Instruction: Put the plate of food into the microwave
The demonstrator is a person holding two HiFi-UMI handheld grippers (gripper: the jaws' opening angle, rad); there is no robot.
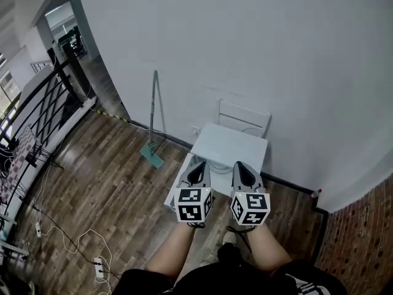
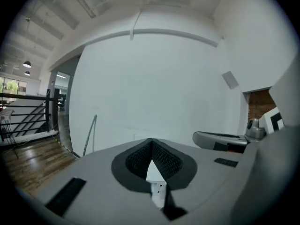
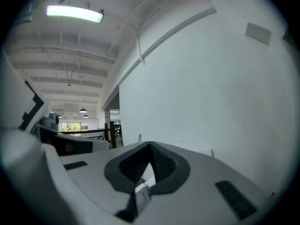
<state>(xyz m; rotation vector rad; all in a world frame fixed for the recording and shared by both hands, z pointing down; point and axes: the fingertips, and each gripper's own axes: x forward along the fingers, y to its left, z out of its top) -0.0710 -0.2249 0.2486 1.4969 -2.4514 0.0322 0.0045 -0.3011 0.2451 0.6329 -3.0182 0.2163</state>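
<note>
Two forearms [image 1: 175,251] reach forward over the wooden floor [image 1: 110,189], each carrying a marker cube. Left hand-held gripper [image 1: 198,165] has its jaws pressed together with nothing between them, and the right hand-held gripper [image 1: 241,165] is likewise closed and empty. Both tips hover side by side above the near edge of a small white desk [image 1: 236,141] set against the wall. A mop [image 1: 151,112] leans on that wall to the left. Where the plate of food lies cannot be told from these views.

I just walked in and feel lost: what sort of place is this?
Probably a loft-style workspace: black railing, a power strip on the wood floor, a mop against the white wall.
</note>
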